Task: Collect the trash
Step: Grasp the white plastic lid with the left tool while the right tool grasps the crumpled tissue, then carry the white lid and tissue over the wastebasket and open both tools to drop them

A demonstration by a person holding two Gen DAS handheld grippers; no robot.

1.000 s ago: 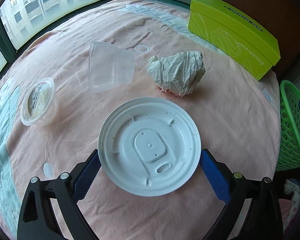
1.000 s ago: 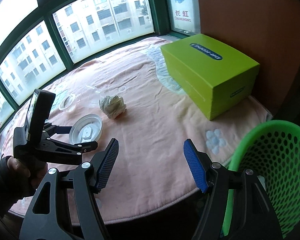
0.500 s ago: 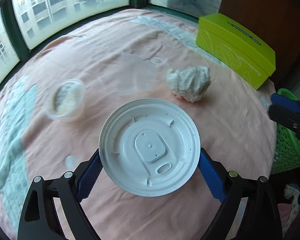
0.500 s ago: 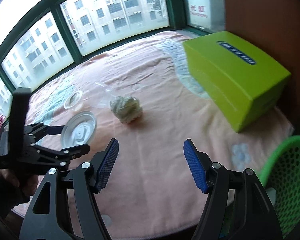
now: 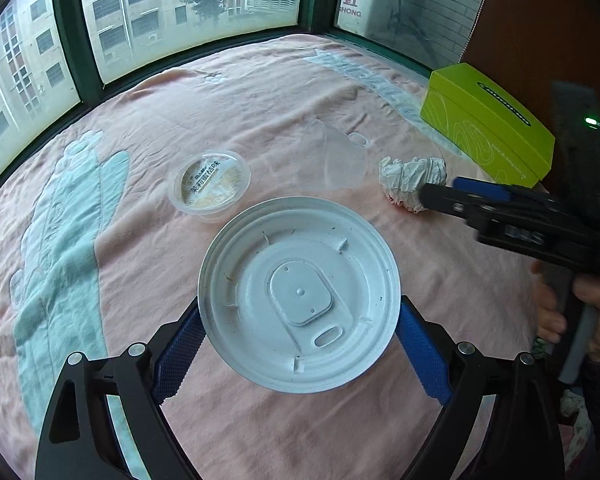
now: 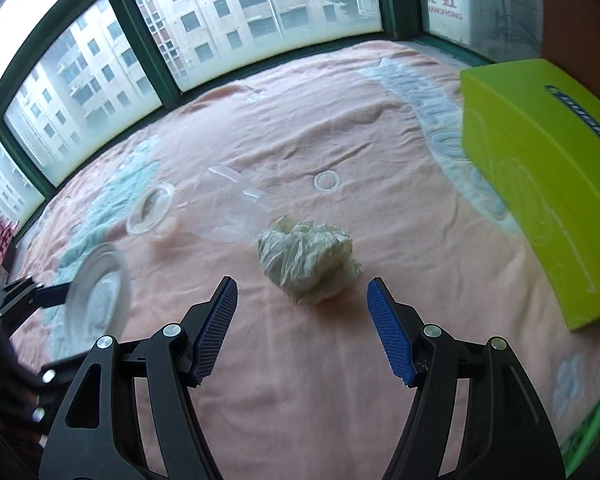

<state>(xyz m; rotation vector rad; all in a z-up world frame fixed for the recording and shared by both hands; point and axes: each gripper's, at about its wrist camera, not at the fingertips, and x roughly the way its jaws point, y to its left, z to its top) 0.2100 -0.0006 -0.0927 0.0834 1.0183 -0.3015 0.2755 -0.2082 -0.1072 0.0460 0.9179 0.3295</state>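
- The tabletop [image 5: 228, 112] ahead of my tongs is round, under a soft, wrinkled pink cloth with pale mint shapes woven into it.
- Far right of my right tongs [image 6: 300, 308] I see a glossy lime-green box [image 6: 540, 168], rectangular with sharp edges, lying on the cloth.
- My left tongs [image 5: 300, 344] grip a white plastic lid [image 5: 300, 292] by its rim: a stiff, round disc with a raised oblong panel and a small slot. The jaws have just closed in a little, blue ribbed pads pressing either edge.
- Straight ahead of my right tongs, just past the tips, sits a crumpled wad of whitish paper [image 6: 306, 260], creased all over. These tongs stand half-wide with nothing between the textured blue pads.
- Beyond the wad, a clear thin plastic cup [image 6: 236, 208] lies on its side.
- Ahead-left of the left tongs rests a shallow round clear tub [image 5: 212, 182] with a printed label.
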